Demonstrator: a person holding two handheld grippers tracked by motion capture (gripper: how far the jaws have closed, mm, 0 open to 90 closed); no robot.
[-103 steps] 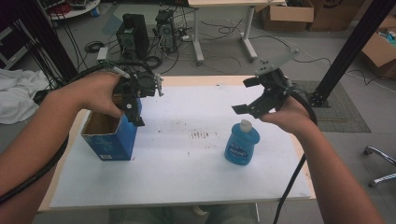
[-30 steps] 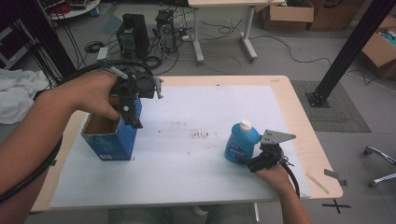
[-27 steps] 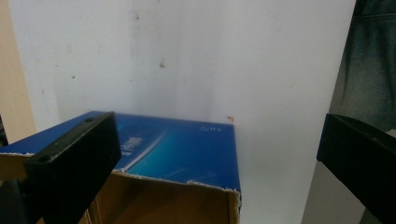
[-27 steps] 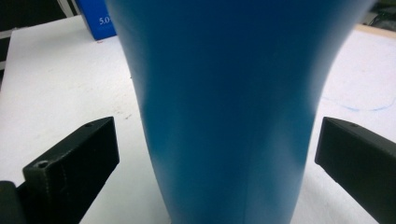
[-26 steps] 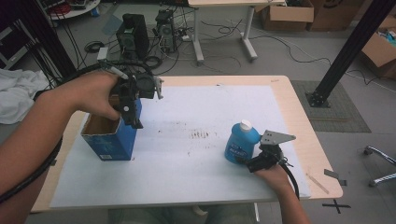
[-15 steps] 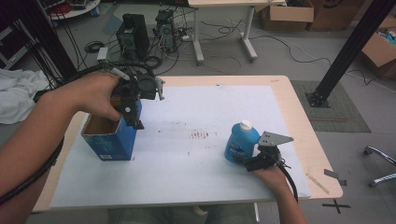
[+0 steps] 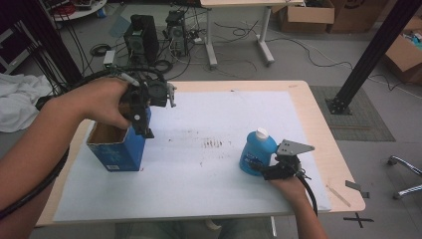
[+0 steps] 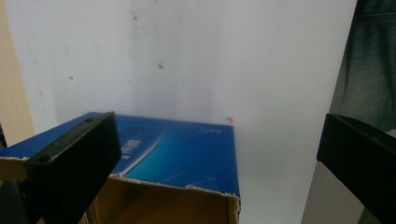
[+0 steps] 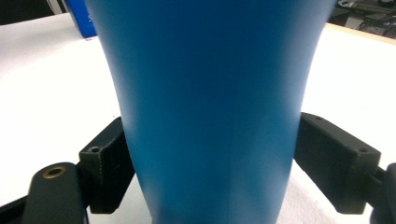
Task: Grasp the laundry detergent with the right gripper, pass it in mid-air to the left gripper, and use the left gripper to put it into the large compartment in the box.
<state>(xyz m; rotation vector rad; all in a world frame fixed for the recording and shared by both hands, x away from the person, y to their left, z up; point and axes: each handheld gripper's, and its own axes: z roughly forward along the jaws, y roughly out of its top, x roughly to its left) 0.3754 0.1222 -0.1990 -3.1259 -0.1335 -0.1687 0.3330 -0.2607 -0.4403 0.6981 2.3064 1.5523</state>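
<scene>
Right gripper grasping blue bottle; left gripper released above box.
The bottle stands upright at the right of the white surface, fingers clamped against both sides. The open blue box sits at the left, well apart.

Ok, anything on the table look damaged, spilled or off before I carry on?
Two things. The blue box has a ragged, torn top edge, seen in the left gripper view. Brown specks stain the white sheet mid-table, like dried residue. The blue bottle stands upright and capped; nothing spilled beside it.
</scene>
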